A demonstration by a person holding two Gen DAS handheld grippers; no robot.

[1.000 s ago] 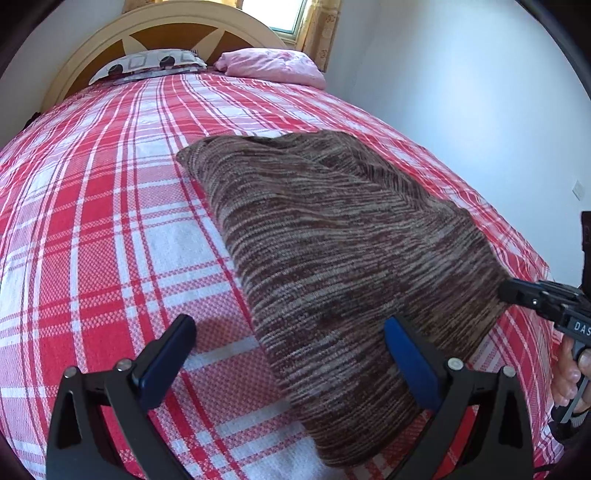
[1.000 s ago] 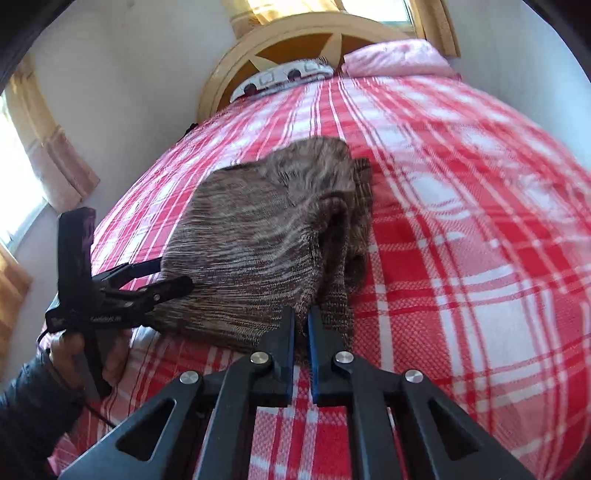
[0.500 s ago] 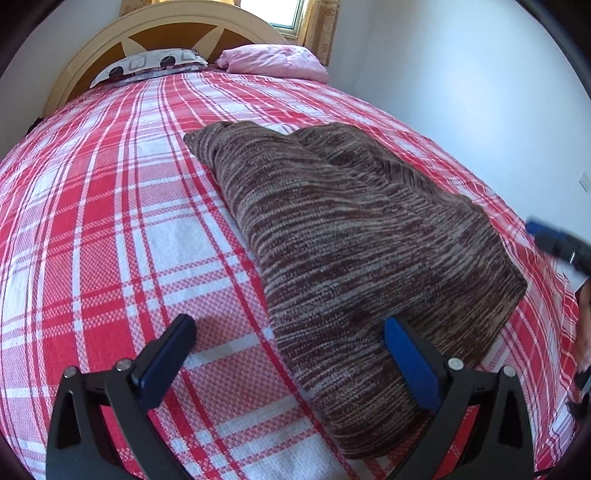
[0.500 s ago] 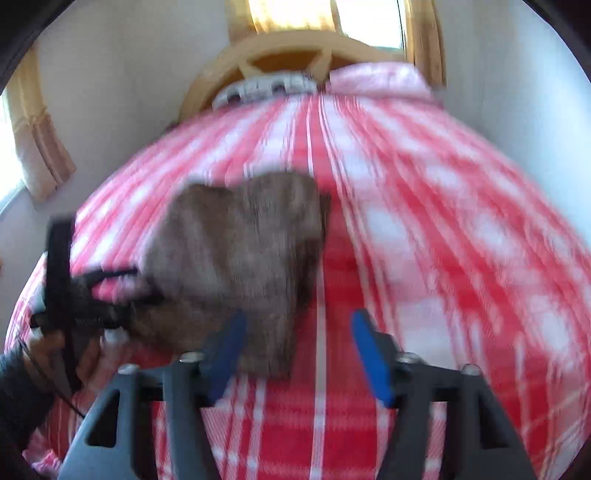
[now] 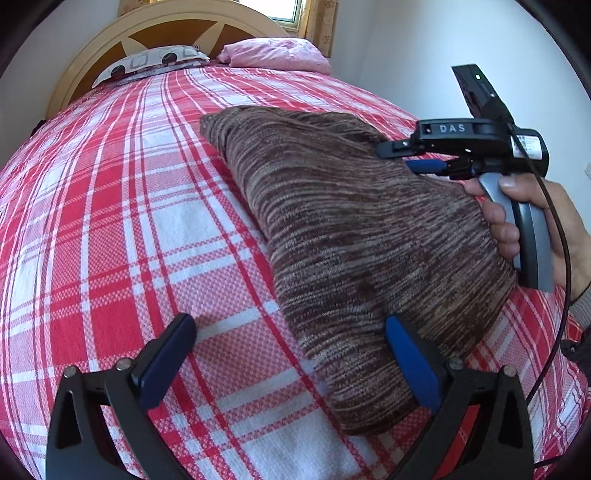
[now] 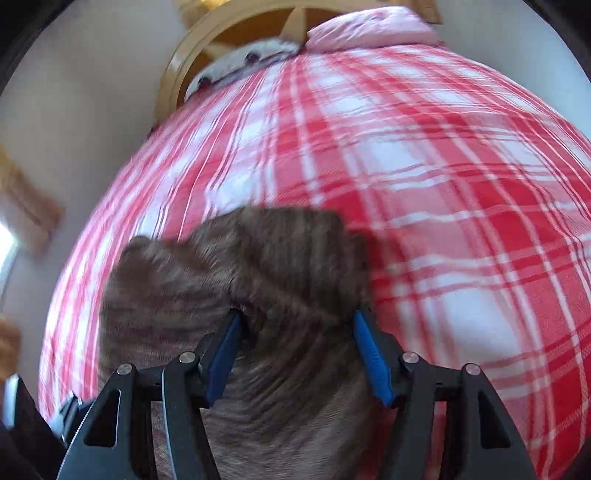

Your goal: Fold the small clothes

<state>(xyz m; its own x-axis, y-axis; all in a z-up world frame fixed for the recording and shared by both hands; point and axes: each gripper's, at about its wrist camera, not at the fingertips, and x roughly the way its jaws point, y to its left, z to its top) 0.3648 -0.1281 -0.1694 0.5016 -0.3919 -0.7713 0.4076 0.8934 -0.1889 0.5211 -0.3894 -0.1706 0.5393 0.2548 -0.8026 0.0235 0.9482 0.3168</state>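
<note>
A brown striped knit garment [image 5: 351, 240] lies folded on the red and white plaid bed [image 5: 110, 221]. My left gripper [image 5: 291, 354] stands open low over the bed; its right finger overlaps the garment's near edge and its left finger is over bare bedspread. My right gripper [image 6: 295, 332] is open just above the garment [image 6: 288, 258], with a thick fold of knit showing between its blue pads [image 6: 373, 354]; this view is blurred. In the left wrist view, a hand holds the right gripper [image 5: 399, 158] over the garment's far right side.
A rounded wooden headboard [image 5: 184, 29] stands at the far end, with a patterned pillow [image 5: 155, 61] and a pink pillow [image 5: 277, 53] against it. A white wall [image 5: 424, 55] runs close along the bed's right side. A curtain [image 6: 29, 206] hangs at the left.
My right gripper opened off the garment's edge and swung left, over the garment. The garment dropped flat into a fold. My left gripper has hardly moved.
</note>
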